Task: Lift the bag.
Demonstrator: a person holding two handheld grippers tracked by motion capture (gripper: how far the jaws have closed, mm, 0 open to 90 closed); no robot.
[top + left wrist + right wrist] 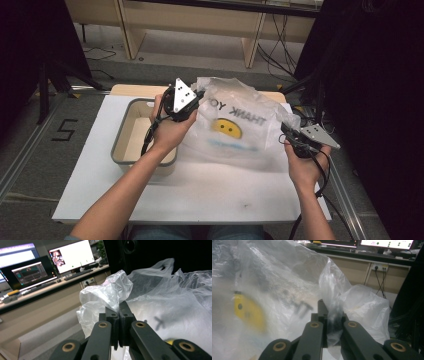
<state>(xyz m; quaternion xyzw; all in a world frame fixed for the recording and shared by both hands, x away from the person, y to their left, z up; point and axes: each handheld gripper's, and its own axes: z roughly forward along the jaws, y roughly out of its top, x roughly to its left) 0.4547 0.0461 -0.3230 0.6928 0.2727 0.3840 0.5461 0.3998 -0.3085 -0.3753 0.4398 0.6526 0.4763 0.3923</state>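
Fig.: Person's forearms enter from the bottom edge of the high view, nearest the camera, one hand-held gripper each. Landmark: the plastic bag (235,127), thin translucent film w/ a yellow smiley and reversed "THANK YOU" print, held spread above the white table (200,195).

Left gripper (197,97): at bag's upper-left corner. In the left gripper view, jaws are pressed together w/ a bunched fold of film (110,293) pinched between them, i.e. clamped on the bag.

Right gripper (284,127): at bag's right edge, approx. mid-height. In the right gripper view, a twisted strip of film (334,315) runs down between closed jaws; also clamped on the bag.

Tub (122,142): shallow, grey rim, pale inside, just left of bag, partly under the left hand.

Progress (judgement): both grips are made and the bag is lifted and stretched between the two grippers; that part looks done. Probably left: opening or positioning the bag, perhaps relative to the tub, then letting go. End goal can't be read from the frames.

Hidden/unclear:
- bag mouth: can't tell whether open or flat
- bag contents: film too cloudy to say
- tub's near-right corner: behind left wrist
- bag's lower edge: touching table or just above it, unclear
- smiley: blurred in right gripper view
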